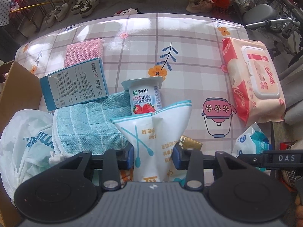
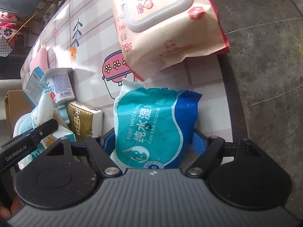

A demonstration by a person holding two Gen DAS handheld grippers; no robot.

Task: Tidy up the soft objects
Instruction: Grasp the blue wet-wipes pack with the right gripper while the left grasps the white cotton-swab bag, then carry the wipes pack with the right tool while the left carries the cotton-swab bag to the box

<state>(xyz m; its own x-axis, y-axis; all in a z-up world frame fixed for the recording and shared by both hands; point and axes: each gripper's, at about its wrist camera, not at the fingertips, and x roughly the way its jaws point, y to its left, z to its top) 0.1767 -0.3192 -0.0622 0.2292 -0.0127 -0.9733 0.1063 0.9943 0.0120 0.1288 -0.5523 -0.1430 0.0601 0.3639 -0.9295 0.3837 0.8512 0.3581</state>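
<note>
Left wrist: left gripper (image 1: 153, 157) fingers clamp cotton-swab bag (image 1: 151, 132); right gripper (image 2: 149, 141) fingers straddle wet-wipes pack (image 2: 151, 124), contact unclear

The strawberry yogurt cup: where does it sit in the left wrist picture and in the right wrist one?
Left wrist view: the yogurt cup stands near the centre, just behind the white cotton swab bag between the left gripper's pads.
Right wrist view: the yogurt cup is at the left edge, mid-height, its barcode side showing.
Shared landmark: the pink pot printed on the tablecloth, right of the cup in both.
</note>
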